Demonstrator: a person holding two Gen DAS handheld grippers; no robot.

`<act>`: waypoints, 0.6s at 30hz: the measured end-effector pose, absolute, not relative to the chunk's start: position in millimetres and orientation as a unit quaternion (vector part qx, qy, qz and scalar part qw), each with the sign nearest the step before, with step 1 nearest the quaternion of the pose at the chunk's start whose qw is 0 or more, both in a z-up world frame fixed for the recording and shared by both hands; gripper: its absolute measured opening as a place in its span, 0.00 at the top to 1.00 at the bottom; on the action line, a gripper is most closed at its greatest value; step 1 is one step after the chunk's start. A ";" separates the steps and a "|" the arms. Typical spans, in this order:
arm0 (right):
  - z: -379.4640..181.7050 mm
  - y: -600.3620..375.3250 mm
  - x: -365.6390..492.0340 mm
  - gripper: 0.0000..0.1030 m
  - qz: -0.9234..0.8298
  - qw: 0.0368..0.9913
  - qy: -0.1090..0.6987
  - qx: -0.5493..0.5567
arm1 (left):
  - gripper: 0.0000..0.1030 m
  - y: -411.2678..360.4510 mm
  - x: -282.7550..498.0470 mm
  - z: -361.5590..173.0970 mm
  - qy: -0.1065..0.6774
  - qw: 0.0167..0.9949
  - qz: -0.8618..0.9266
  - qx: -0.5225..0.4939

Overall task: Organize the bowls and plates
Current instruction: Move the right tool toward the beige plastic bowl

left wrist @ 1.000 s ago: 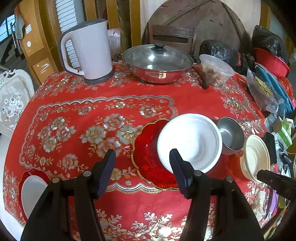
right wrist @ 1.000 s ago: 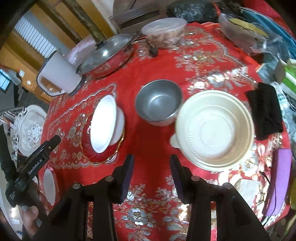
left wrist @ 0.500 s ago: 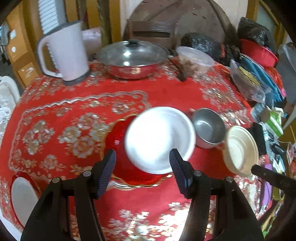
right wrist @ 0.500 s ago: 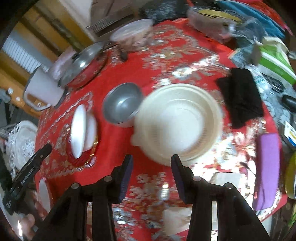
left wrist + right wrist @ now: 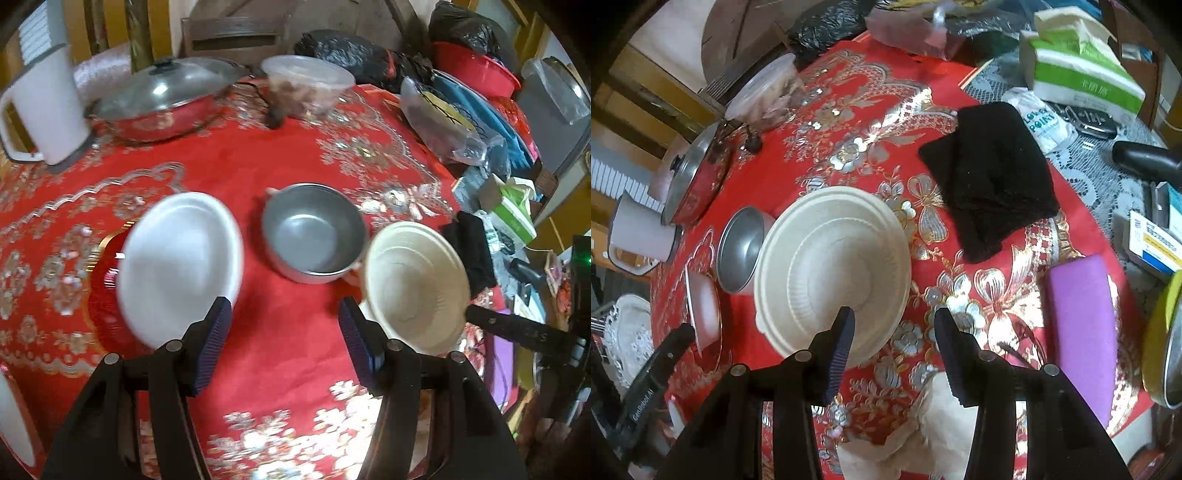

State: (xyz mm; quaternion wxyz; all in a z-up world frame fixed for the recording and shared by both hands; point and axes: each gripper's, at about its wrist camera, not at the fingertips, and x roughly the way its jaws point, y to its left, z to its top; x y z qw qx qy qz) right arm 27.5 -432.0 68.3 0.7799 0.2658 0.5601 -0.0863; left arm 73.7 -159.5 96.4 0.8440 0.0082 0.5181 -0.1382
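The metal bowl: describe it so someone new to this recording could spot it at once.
On the red floral tablecloth, look mid-table in front of the lidded pan. The metal bowl sits between the white plate and the cream bowl. It alone is grey steel, deep and empty.

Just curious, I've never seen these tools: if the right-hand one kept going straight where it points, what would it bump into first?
Probably the red tablecloth just right of the cream bowl; the right gripper is open, and its left finger overlaps the bowl's rim. Depth is hard to judge.
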 end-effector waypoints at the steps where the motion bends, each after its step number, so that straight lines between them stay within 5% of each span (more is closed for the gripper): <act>1: 65.5 -434.6 30.3 0.54 -0.086 0.778 0.562 0.268 | 0.43 -164.5 75.3 94.2 0.521 0.842 -0.140 0.006; 18: 31.9 -455.7 52.8 0.54 -0.063 0.749 0.580 0.313 | 0.43 -190.4 90.5 59.5 0.558 0.821 -0.119 -0.010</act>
